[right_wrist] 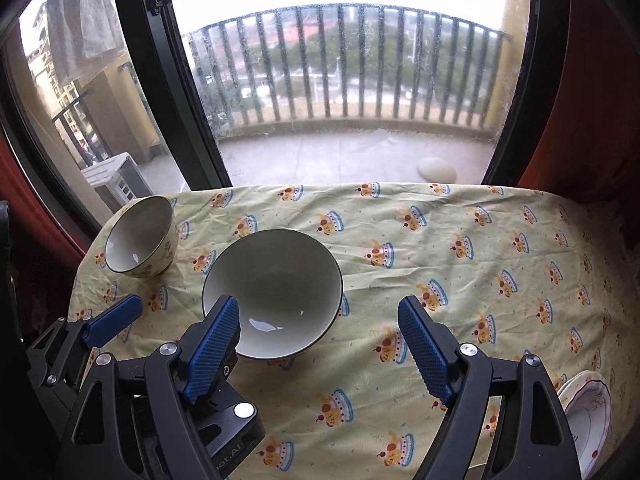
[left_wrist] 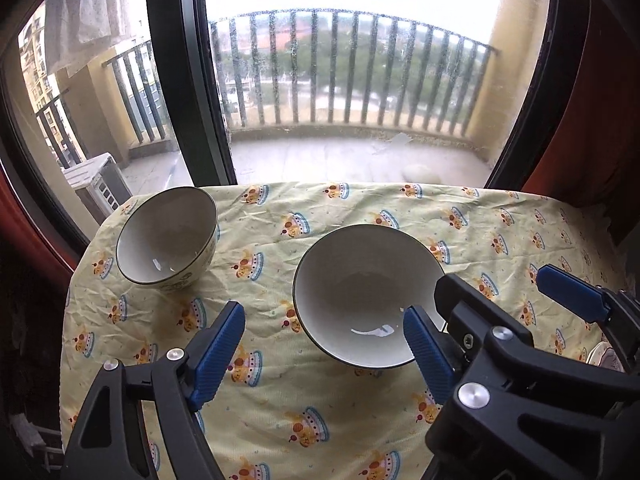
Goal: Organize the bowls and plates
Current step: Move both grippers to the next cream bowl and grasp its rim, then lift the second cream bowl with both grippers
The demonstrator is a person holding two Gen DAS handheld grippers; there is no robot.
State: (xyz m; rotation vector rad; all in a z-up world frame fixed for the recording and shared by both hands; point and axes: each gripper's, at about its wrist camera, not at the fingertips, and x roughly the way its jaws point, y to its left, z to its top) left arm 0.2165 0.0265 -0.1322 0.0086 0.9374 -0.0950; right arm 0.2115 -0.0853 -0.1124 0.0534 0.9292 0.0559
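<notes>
A large white bowl (left_wrist: 368, 292) with a dark rim stands mid-table; it also shows in the right wrist view (right_wrist: 276, 288). A smaller patterned bowl (left_wrist: 168, 236) stands at the far left corner, also in the right wrist view (right_wrist: 140, 236). White plates (right_wrist: 588, 412) with a red-trimmed edge lie at the near right; a sliver shows in the left wrist view (left_wrist: 604, 356). My left gripper (left_wrist: 324, 352) is open and empty, just in front of the large bowl. My right gripper (right_wrist: 320, 340) is open and empty, to the right of that bowl; it also shows in the left wrist view (left_wrist: 504, 292).
The table wears a yellow cloth (left_wrist: 304, 400) with a cake print. A window with a dark frame (left_wrist: 188, 80) stands right behind the table's far edge, with a balcony railing (left_wrist: 352, 68) beyond. Red curtains (right_wrist: 592, 100) hang at the right.
</notes>
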